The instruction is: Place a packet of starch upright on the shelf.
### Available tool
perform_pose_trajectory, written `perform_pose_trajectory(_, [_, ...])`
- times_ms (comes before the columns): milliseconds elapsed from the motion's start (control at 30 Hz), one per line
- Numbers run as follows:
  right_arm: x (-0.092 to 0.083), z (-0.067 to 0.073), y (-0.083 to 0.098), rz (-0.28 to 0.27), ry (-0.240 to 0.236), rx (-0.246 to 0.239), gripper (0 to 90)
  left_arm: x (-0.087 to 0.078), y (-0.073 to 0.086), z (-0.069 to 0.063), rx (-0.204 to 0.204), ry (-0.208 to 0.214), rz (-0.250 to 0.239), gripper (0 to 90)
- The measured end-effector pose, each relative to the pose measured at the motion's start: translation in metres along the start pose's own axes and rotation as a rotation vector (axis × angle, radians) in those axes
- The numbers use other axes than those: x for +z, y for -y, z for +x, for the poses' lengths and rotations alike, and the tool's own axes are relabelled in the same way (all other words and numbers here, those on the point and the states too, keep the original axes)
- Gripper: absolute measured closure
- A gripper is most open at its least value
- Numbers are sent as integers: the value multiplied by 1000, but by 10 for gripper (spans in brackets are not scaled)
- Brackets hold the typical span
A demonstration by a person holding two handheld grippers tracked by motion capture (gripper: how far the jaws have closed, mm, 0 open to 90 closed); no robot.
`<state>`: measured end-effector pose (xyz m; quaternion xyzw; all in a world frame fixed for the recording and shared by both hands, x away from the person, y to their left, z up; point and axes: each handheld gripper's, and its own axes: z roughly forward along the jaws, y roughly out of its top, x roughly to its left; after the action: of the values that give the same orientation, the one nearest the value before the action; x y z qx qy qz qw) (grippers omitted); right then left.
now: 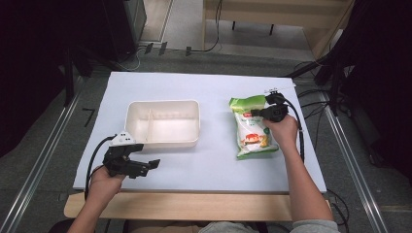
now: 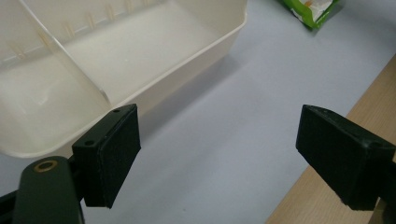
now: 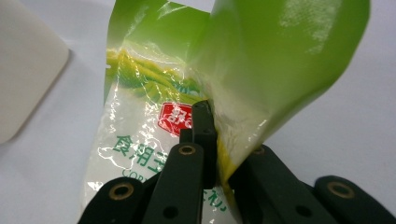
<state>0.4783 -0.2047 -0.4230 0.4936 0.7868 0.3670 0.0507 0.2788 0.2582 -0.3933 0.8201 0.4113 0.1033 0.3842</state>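
Where the two black jaws of the right gripper (image 3: 219, 140) meet, a fold of the green-and-white bag (image 3: 154, 135) is pinched between them, so that the film puckers and stands up in a green flap on the far side of the pads. The jaws are pressed together on this fold (no gap shows between pad and film in the right gripper view). In the high view the right gripper (image 1: 257, 113) bites the bag (image 1: 251, 131) at its right edge, near the green far end, while the rest of the bag lies flat on the white table sheet (image 1: 214, 165), its printed near end pointing toward the person. The right hand (image 1: 282, 130) wraps the gripper body from the near side, with the forearm running straight back to the near table edge and the cable looping along its right side.

The left gripper (image 2: 219, 149) has its jaws spread wide with nothing between them but bare sheet. It rests at the near left of the table in the left hand (image 1: 104, 180), pointing right, just beside the near left corner of the cream tray (image 1: 163, 141) (a partition divides its interior). The tray lies left of the bag and apart from it.
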Motion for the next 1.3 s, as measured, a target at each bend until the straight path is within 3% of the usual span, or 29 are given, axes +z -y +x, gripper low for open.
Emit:
perform_pose_trajectory(233, [-23, 10, -1, -37, -24, -18, 900, 0, 0, 0, -4, -5, 4, 147])
perform_pose_trajectory(867, [-79, 58, -10, -139, -60, -115, 900, -1, 0, 2, -7, -2, 6, 147])
perform_pose_trajectory(1033, [-86, 71, -14, -163, -59, -146, 900, -1, 0, 2, -7, -2, 5, 147])
perform_pose_trajectory(1300, [-91, 82, -20, -173, -65, -153, 900, 0, 0, 2, -13, -7, 5, 147])
